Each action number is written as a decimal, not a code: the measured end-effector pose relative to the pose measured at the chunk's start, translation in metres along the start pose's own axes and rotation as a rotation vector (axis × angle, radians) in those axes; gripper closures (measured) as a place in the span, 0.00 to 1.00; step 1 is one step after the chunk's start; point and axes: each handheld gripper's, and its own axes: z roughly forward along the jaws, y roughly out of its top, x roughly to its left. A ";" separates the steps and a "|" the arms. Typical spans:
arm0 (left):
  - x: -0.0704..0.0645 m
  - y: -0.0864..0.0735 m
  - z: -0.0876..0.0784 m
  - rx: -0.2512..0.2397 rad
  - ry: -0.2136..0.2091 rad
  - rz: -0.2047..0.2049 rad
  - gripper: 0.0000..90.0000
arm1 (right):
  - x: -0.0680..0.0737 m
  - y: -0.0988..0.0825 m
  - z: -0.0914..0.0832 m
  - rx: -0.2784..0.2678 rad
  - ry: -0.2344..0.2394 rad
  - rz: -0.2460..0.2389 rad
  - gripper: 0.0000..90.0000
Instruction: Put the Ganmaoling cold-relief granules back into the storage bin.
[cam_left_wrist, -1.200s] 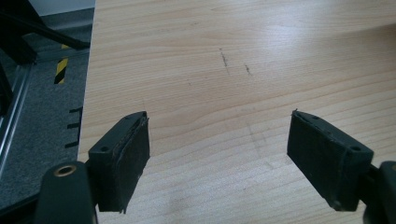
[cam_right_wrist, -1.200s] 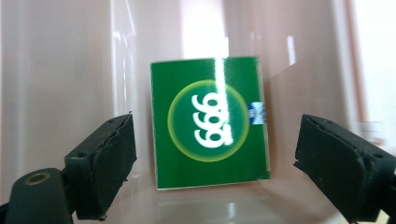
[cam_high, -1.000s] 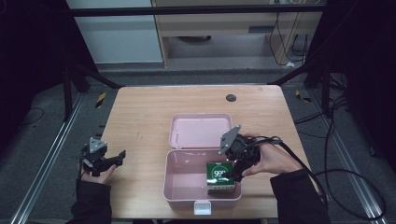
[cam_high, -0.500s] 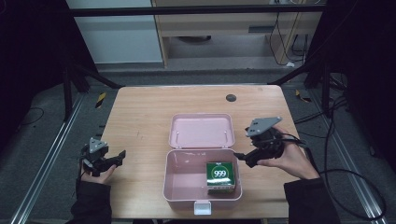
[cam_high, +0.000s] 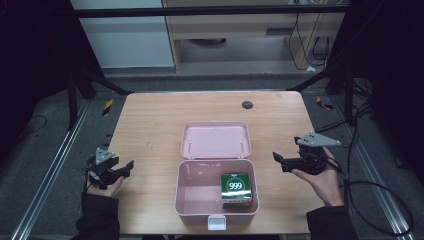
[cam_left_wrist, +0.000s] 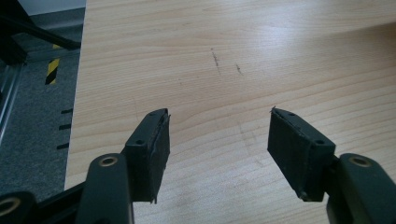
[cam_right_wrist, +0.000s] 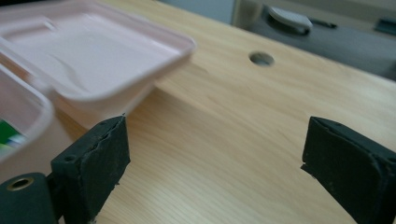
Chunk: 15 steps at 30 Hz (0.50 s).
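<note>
Right now the wooden table (cam_high: 150, 125) carries one big thing, a pink box (cam_high: 178, 196) with its lid (cam_high: 215, 140) flipped flat behind it. A green carton (cam_high: 235, 189) marked 999 lies inside the box, at its right side.

I judge the packing step done, with closing the box as what comes next. For that I would bring one gripper to the far edge of the lid and swing it over toward the latch at the front.

My right gripper (cam_high: 279, 162) hovers just right of the box, jaws spread and empty. My left gripper (cam_high: 127, 169) sits at the table's left edge, well apart from the box. Its jaws have just been closing, yet they stand apart with nothing between them.

From above I get the whole layout, carton included, but not the jaw gaps. The left gripper view (cam_left_wrist: 217, 135) gives me bare wood between the pads. The right gripper view (cam_right_wrist: 215, 158) gives me the lid's corner close at hand, a sliver of green (cam_right_wrist: 9, 133) and the small hole (cam_right_wrist: 261, 58) in the tabletop.
</note>
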 end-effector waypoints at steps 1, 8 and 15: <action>0.000 0.000 0.000 0.000 0.000 -0.001 0.44 | -0.002 -0.006 0.003 0.002 -0.008 0.015 0.08; 0.000 -0.001 0.001 0.002 0.004 0.000 0.44 | -0.013 -0.040 0.016 0.013 -0.091 0.092 0.07; -0.001 -0.002 0.005 0.020 0.013 0.007 0.40 | -0.022 -0.063 0.022 0.035 -0.164 0.148 0.07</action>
